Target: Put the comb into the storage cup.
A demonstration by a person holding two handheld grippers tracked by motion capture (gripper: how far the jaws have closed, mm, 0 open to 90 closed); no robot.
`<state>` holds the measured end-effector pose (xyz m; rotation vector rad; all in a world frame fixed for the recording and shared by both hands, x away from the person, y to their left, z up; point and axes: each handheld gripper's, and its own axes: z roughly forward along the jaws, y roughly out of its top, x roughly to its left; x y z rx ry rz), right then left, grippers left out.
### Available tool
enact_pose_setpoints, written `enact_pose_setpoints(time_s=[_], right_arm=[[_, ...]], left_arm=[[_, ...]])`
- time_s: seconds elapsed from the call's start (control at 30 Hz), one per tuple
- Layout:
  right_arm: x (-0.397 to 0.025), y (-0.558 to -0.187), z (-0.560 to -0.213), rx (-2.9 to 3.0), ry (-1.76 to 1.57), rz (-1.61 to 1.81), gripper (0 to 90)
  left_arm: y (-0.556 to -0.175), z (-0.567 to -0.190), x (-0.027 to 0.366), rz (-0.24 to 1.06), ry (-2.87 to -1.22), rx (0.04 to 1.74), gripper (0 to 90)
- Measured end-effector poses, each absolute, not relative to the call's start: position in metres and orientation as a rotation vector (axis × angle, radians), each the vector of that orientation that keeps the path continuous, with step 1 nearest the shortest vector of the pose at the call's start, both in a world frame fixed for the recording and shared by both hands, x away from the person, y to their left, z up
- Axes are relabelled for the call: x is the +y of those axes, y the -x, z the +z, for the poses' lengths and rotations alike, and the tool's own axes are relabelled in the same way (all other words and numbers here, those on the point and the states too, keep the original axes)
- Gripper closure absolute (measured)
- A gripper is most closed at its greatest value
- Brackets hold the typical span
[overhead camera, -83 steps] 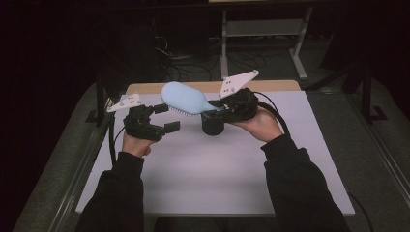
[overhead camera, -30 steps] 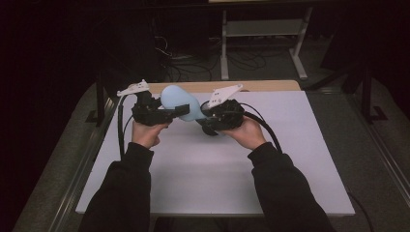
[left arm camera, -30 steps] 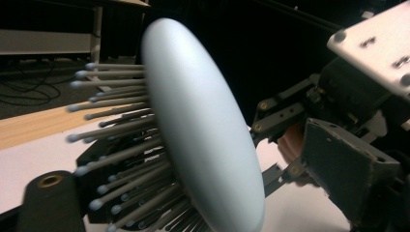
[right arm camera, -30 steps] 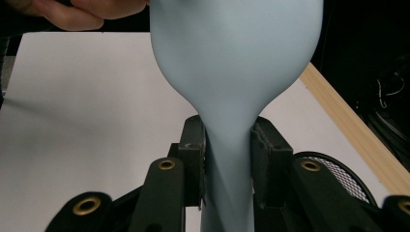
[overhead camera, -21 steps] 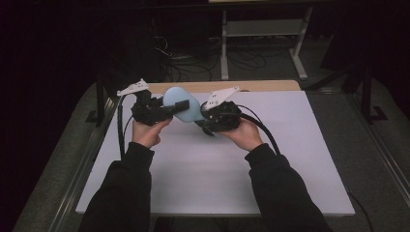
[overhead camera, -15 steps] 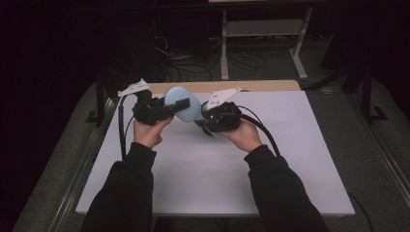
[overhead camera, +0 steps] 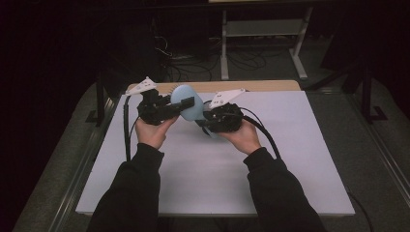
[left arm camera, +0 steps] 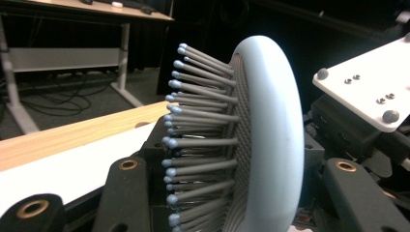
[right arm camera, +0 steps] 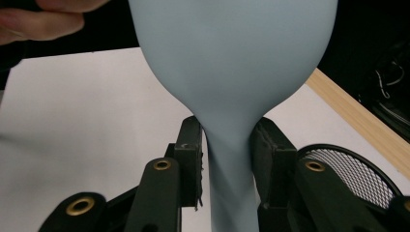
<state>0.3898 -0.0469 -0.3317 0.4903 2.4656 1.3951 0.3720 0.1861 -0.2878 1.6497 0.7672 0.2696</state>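
No brand, label or writing can be read on anything here.

The pale blue hairbrush (overhead camera: 186, 102) is held up off the table (overhead camera: 300, 145), between the two tongs. The right tongs (right arm camera: 227, 145) are clenched on its narrow neck, one black jaw pressed against each side, with the wide head rising beyond the jaw tips. The left tongs (left arm camera: 222, 193) have the brush head between their jaws: the bristles (left arm camera: 203, 145) point toward one jaw and the smooth back faces the other. Whether these jaws press on the head or merely flank it cannot be told.

Just beyond the left tongs sits the right gripper's white plate (left arm camera: 372, 92). Beside the right tongs lies a dark mesh disc (right arm camera: 353, 169). A wooden strip (overhead camera: 270, 86) edges the table beyond both tongs, and past it stand desk legs (overhead camera: 300, 53) and loose cables (overhead camera: 193, 67) on the floor.
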Motion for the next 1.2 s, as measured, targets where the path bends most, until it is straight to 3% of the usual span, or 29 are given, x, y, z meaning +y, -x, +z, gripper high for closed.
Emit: enact_pose_setpoints(time_s=[0.23,0.43,0.8,1.2], right_arm=[[-0.052,-0.391,-0.334,2.459,-0.569,1.421,58.7],[-0.056,-0.393,-0.335,2.443,-0.643,1.44,35.7],[-0.072,-0.397,-0.334,2.462,-0.713,1.501,2.8],[-0.097,-0.396,-0.342,2.444,-0.774,1.473,0.0]], left_arm=[[-0.369,-0.28,0.177,0.301,-1.727,0.701,51.7],[-0.369,-0.274,0.172,0.288,-1.755,0.656,52.2],[-0.37,-0.268,0.173,0.308,-1.755,0.646,52.2],[-0.374,-0.256,0.185,0.332,-1.722,0.658,52.1]])
